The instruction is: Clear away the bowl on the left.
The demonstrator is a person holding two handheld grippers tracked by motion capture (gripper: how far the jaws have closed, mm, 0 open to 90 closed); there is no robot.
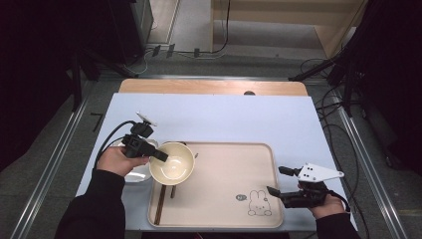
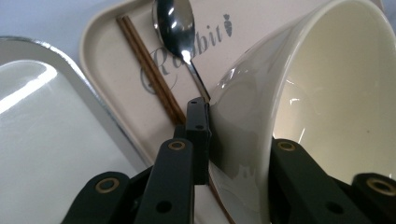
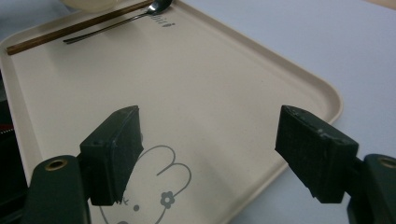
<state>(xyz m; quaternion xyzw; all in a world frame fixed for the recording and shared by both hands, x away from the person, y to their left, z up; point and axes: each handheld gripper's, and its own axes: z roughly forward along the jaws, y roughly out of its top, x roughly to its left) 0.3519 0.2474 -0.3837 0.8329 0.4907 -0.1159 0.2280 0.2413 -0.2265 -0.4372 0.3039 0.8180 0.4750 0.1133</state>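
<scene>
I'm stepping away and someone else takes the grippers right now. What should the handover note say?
Left gripper: shut on the cream bowl, one jaw inside and one outside its wall, bowl tilted over the tray's left end.
Right gripper: open, holding nothing, at the tray's right edge near the rabbit print.
Chopsticks and spoon lie on the tray.
Done: bowl gripped.
Left: probably set it down flat.

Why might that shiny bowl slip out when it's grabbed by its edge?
The bowl looks glazed and glossy, so it is probably slippery. The left tool pinches only its thin rim, so it may swing or tip. It seems ceramic, so likely stiff and breakable if dropped on the tray.
</scene>
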